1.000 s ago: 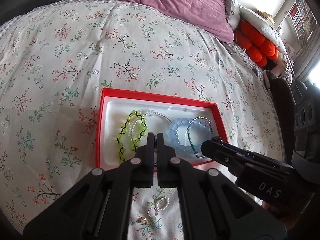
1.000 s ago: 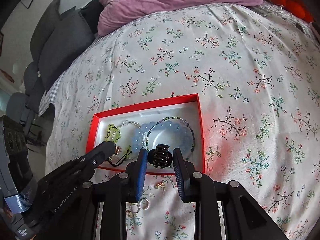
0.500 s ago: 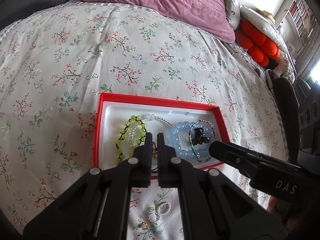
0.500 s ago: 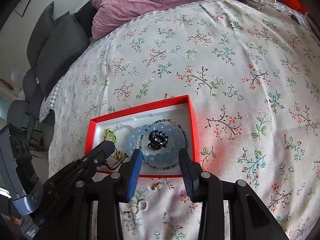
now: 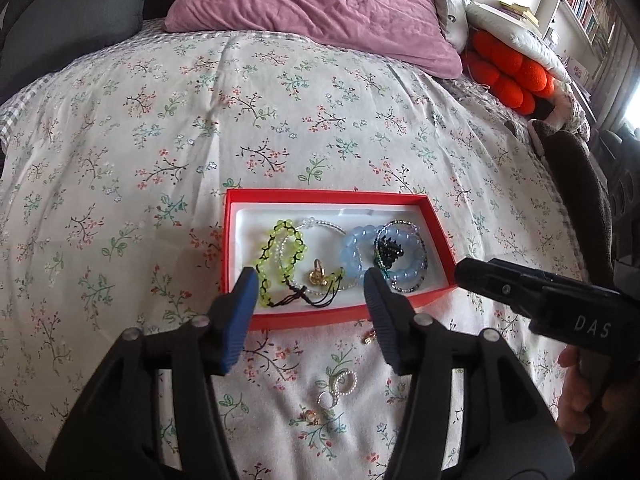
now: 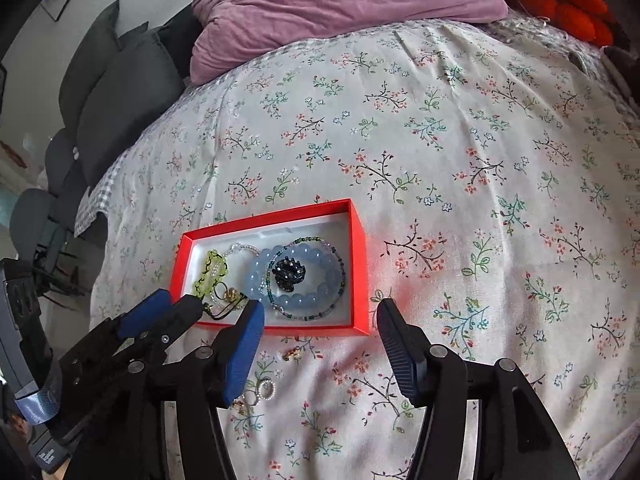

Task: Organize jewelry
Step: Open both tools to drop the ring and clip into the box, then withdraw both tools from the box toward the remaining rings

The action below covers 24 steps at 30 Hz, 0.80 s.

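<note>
Since a second back: both pairs of jaws just opening, nothing between either pair. Black claw clip, formerly pinched in the right hand-held gripper, lying released inside the blue bead bracelet in the red box. Gold ring, unseen before behind the shut left hand-held gripper, resting on the white liner among the cords of the green bead bracelet.

Left hand-held gripper released, blue pads spread wide, hovering over the near wall of the box, touching nothing. Right hand-held gripper likewise released, pads apart above the box's near right corner, empty.

Inside the box, left to right in the left wrist view: green bead bracelet with black cord, thin clear bead strand looping behind it, gold ring just below, then blue bead bracelet ringed by a dark multicolour seed-bead strand, black clip sitting in its middle.

Outside the box, on the floral bedspread, near its front wall: small gold piece, too small to identify. Closer still to the camera, pearl ring touching a silver ring, another tiny gold item just beside.

Purple pillow at the head of the bed, orange bobbled cushion to its right. Bare hand gripping the right tool's handle at the frame edge.
</note>
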Available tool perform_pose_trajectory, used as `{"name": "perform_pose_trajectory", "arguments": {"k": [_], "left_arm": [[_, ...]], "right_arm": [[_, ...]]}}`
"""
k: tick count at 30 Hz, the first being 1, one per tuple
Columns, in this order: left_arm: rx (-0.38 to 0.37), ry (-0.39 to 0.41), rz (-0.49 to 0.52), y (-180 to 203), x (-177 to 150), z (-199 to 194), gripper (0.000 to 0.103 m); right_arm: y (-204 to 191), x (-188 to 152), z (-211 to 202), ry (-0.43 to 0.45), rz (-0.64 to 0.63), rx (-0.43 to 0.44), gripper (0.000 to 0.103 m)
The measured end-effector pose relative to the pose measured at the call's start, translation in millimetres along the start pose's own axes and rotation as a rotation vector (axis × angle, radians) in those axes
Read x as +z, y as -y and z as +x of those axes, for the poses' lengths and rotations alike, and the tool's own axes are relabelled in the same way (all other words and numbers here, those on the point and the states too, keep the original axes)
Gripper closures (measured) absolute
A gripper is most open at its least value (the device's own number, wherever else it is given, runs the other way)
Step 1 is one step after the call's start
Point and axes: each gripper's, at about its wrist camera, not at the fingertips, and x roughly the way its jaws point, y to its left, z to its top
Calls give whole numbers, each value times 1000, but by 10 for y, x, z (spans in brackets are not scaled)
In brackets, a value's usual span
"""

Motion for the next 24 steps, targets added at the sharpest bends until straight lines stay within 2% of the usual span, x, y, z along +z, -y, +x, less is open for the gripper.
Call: {"name": "perform_pose_trajectory", "arguments": {"k": [6, 9, 13, 19, 24], "left_arm": [[24, -10, 10, -6, -75, -79, 20], [43, -29, 15, -13, -125, -95, 17], [68, -45, 28, -36, -203, -121, 6], [84, -73, 55, -73, -319, -134, 5], [108, -105, 100, -83, -432, -85, 5]], "right_arm": [[52, -107, -114, 11, -27, -30, 33], [72, -166, -129, 8, -41, -50, 27], [91, -233, -128, -2, -67, -81, 19], [82, -389, -116, -16, -114, -117, 19], [58, -546, -2, -68, -163, -145, 19]]}}
